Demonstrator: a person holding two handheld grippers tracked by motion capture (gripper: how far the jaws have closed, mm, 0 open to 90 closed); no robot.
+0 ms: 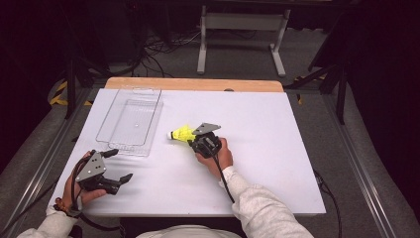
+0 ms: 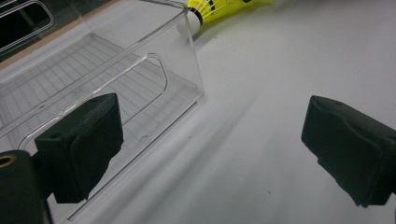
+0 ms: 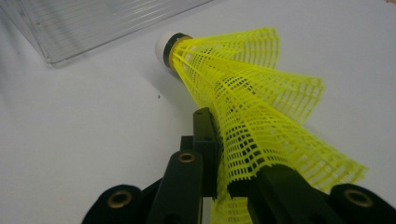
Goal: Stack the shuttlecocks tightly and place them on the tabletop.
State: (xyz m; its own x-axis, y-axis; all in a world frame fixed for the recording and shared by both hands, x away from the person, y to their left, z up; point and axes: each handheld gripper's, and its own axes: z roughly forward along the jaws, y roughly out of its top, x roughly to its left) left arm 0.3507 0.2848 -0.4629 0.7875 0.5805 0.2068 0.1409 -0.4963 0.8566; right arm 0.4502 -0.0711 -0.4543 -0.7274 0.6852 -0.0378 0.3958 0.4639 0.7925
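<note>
Two grippers are in your hands at the desk (image 1: 277, 148). Your right gripper (image 1: 194, 140) has its jaws pinched together on the mesh skirt of the yellow shuttlecock (image 3: 243, 102), which lies on the desk with its white cork tip pointing toward the clear plastic container (image 1: 131, 121), near it but not touching. Your left gripper (image 2: 210, 154) rests near the front left edge with its jaws spread wide and nothing between them, facing the container's near wall.

White table (image 1: 277, 163), wood strip (image 1: 193, 84) at its far edge. Grey carpet floor (image 1: 237, 54), black cables (image 1: 158, 49), grey metal stand (image 1: 242, 29) behind. Surroundings dark.
</note>
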